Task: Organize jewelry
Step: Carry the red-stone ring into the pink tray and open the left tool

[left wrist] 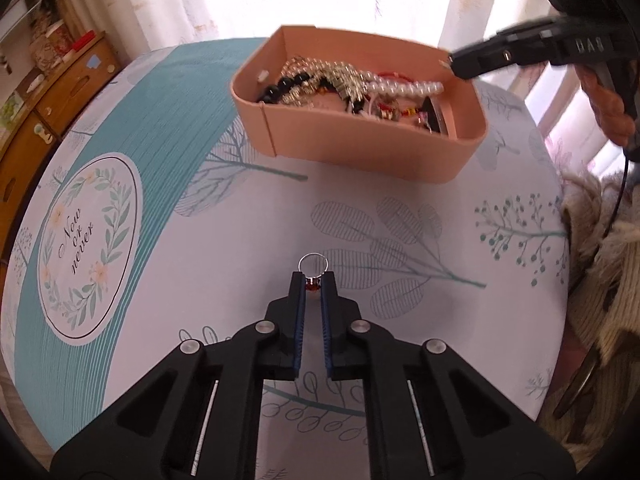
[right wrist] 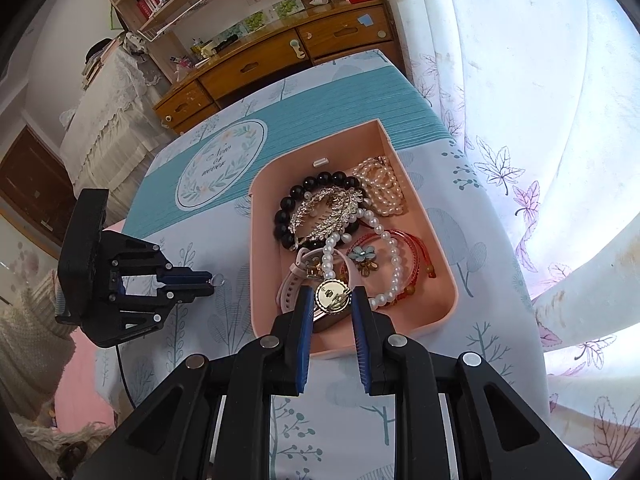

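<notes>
A thin silver ring point(left wrist: 314, 263) with a small red stone is pinched at the tips of my left gripper point(left wrist: 314, 280), just above the leaf-print tablecloth point(left wrist: 240, 240). The right wrist view shows that left gripper point(right wrist: 208, 280) and the ring point(right wrist: 217, 279) left of the pink box point(right wrist: 440, 280). My right gripper point(right wrist: 333, 296) is shut on a round gold medallion point(right wrist: 334, 298) over the box's near end. The pink box point(left wrist: 360, 148) holds a black bead bracelet point(right wrist: 320, 180), pearl strands point(right wrist: 394, 264), a silver leaf brooch point(right wrist: 328, 210) and red cord bracelets point(right wrist: 412, 248).
A wooden cabinet point(right wrist: 260, 64) and shelves stand beyond the table's far end. Pale curtains point(right wrist: 520, 120) hang along the window side. A knitted sleeve point(left wrist: 600, 240) and a black cable point(left wrist: 618, 196) lie at the table's right edge.
</notes>
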